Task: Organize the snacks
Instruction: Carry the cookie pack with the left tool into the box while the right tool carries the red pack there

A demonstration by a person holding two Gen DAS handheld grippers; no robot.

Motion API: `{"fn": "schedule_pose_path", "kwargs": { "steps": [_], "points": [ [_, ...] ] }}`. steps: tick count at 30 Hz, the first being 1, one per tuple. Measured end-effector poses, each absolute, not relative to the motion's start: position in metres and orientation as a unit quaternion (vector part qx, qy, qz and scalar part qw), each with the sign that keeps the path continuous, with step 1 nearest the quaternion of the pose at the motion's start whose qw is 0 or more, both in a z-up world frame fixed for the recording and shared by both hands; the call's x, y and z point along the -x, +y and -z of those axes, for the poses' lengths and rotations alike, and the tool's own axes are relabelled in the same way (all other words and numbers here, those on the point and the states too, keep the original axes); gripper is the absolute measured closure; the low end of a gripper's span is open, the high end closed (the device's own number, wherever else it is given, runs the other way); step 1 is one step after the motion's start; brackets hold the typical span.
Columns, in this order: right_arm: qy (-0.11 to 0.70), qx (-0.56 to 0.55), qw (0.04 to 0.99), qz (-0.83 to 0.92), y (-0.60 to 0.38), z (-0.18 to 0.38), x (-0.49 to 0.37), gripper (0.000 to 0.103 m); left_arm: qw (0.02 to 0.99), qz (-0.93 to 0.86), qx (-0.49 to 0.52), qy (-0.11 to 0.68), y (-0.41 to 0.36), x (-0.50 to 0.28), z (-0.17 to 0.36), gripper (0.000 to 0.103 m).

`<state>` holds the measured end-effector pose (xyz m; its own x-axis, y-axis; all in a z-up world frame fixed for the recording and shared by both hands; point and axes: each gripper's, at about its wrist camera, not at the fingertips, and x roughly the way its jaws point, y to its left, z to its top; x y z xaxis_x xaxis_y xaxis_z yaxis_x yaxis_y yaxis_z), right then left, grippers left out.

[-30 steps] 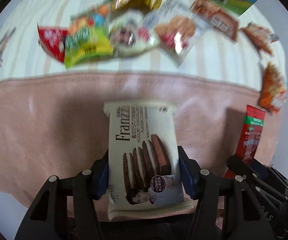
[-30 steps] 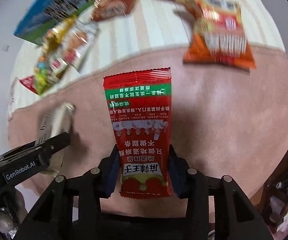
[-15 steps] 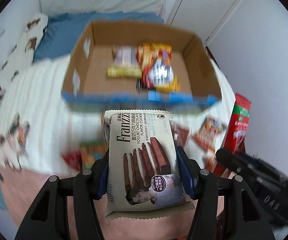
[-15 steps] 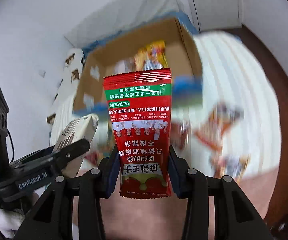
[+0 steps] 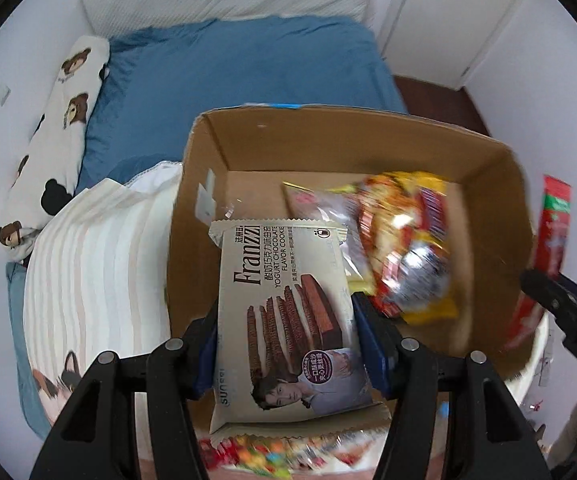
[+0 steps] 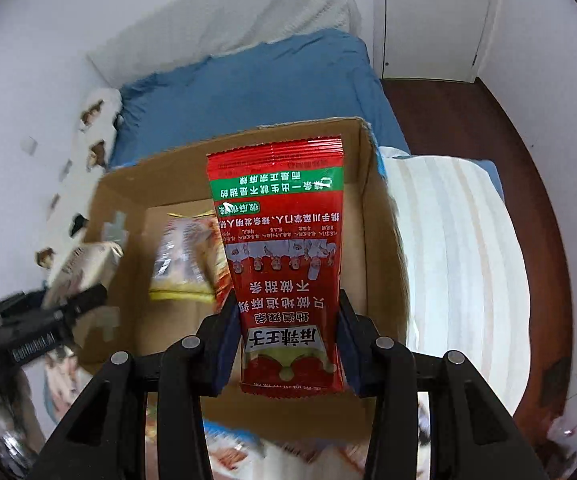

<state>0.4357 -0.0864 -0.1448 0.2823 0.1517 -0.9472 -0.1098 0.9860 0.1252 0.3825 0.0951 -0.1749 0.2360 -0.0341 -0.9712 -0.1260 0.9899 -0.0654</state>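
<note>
Cream Franzzi cookie pack (image 5: 288, 316) and red sachet (image 6: 284, 256), both above cardboard box (image 5: 320, 140).

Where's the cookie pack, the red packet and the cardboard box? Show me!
cookie pack (image 5: 284, 312), left wrist view, on the picture of the cookies.
red packet (image 6: 282, 256), right wrist view, on its middle.
cardboard box (image 5: 328, 140), left wrist view, on the far inside wall.

A second ago both wrist views faced down at loose snack packets on the pink and striped bedspread; now both face the open brown cardboard box (image 5: 488, 184). The cream Franzzi chocolate wafer packet (image 5: 288, 312) sits over the box's 7 o'clock corner, and the red spicy-strip sachet (image 6: 284, 256) over its 3 o'clock side, the box nearer than half a second ago.
</note>
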Motion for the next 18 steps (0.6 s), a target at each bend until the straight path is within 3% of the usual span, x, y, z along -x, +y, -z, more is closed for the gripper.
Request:
{"fn": "schedule_pose_path", "kwargs": {
  "steps": [15,18],
  "points": [
    [0.629,0.012,0.776,-0.044,-0.078,0.214,-0.493,0.057,0.737,-0.05,0.049,0.672,0.121,-0.46,0.244,0.045],
    [0.63,0.004,0.776,-0.03,-0.08,0.219,-0.499,0.047,0.736,-0.046,0.054,0.673,0.122,-0.463,0.248,0.045]
  ]
}}
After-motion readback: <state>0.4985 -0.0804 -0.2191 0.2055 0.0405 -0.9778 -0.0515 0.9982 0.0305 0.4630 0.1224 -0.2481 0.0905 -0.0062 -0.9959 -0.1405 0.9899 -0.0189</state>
